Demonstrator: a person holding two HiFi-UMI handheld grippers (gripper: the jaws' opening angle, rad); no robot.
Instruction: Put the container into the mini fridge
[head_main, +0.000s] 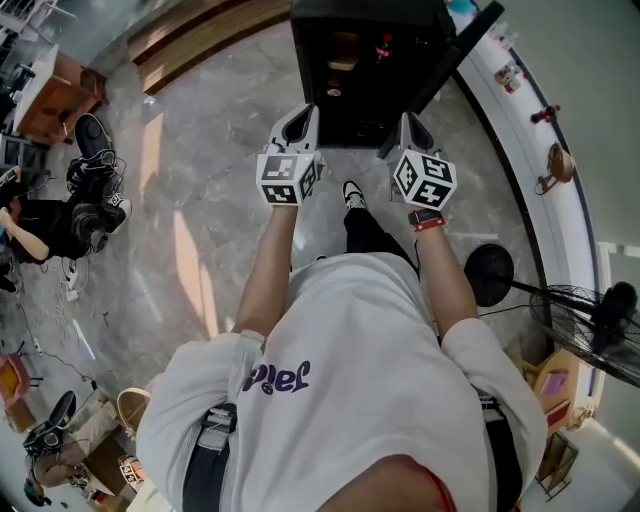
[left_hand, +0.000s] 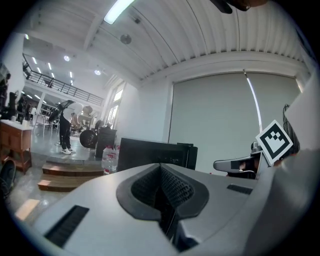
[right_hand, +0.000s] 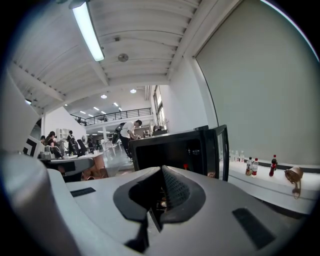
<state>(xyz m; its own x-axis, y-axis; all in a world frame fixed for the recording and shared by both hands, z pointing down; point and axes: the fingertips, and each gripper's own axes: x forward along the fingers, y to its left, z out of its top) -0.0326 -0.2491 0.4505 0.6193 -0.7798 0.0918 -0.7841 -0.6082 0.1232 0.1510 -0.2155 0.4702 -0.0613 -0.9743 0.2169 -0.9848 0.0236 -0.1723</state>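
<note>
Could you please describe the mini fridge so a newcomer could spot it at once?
Find the long white ledge along the right-hand wall. Beside it, top centre in the head view, stands the mini fridge: the only black box there, its door swung open towards the ledge.

Bright, even light fills the hall, a ceiling strip light glares white, pale sun patches streak the glossy floor, the mini fridge interior is dark, and both gripper views curve fisheye-like toward black vignetted edges.
</note>
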